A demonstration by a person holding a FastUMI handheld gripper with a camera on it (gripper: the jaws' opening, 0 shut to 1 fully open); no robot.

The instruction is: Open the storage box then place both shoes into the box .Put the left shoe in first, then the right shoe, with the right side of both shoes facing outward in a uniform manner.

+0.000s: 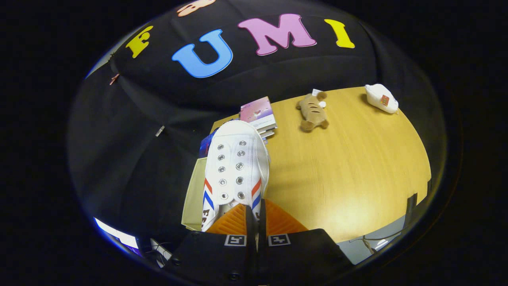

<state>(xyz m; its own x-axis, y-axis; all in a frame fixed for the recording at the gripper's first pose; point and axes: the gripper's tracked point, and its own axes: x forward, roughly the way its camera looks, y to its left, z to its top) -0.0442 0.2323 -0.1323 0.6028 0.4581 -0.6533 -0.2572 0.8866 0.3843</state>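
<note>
My gripper [254, 218] holds a white sneaker [234, 167] with red and blue side stripes and metal eyelets. Its orange fingers [228, 222] are shut on the shoe's rear opening edge, and the toe points away from me. The shoe hangs above the left end of the wooden table [349, 171]. Under it and to its left shows a pale beige panel of the storage box [194, 198], seen from above; how the box stands open I cannot tell.
A stack of books [260, 115] lies beyond the shoe's toe at the table's back edge. A brown plush toy [313, 113] and a white packet [381, 98] lie farther right along the back. Cables [369, 244] hang past the table's near right edge.
</note>
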